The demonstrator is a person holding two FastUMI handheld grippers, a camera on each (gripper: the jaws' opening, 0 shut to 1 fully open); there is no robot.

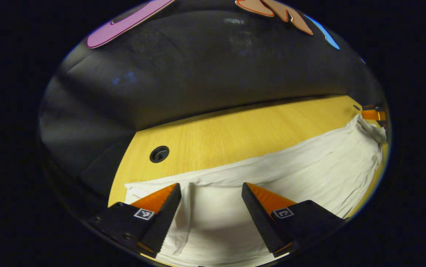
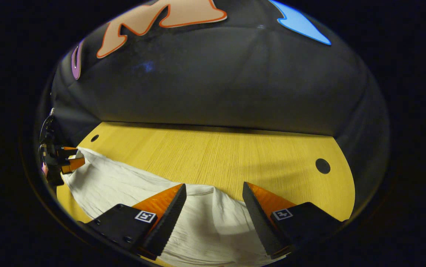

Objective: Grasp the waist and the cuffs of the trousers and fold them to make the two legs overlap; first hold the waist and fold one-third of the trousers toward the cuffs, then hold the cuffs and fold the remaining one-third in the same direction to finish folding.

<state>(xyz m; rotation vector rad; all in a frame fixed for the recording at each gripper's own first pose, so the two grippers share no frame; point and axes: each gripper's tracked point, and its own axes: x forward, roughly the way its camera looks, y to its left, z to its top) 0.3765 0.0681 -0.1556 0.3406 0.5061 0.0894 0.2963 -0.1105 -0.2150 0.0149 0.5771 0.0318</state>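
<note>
The left gripper (image 1: 211,187) and right gripper (image 2: 214,188) are both spread wide over crumpled white cloth trousers (image 1: 272,174) on the yellow wooden desk (image 1: 235,129).

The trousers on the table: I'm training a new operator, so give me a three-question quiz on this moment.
1. True or false: the left gripper is shut on the white trousers.
2. The trousers lie on a) a wooden table b) the floor c) a chair.
3. What stands at the trousers' far end in the right gripper view?

Key: 1 false, its fingers are apart. 2 a. 3 the other gripper.
</note>
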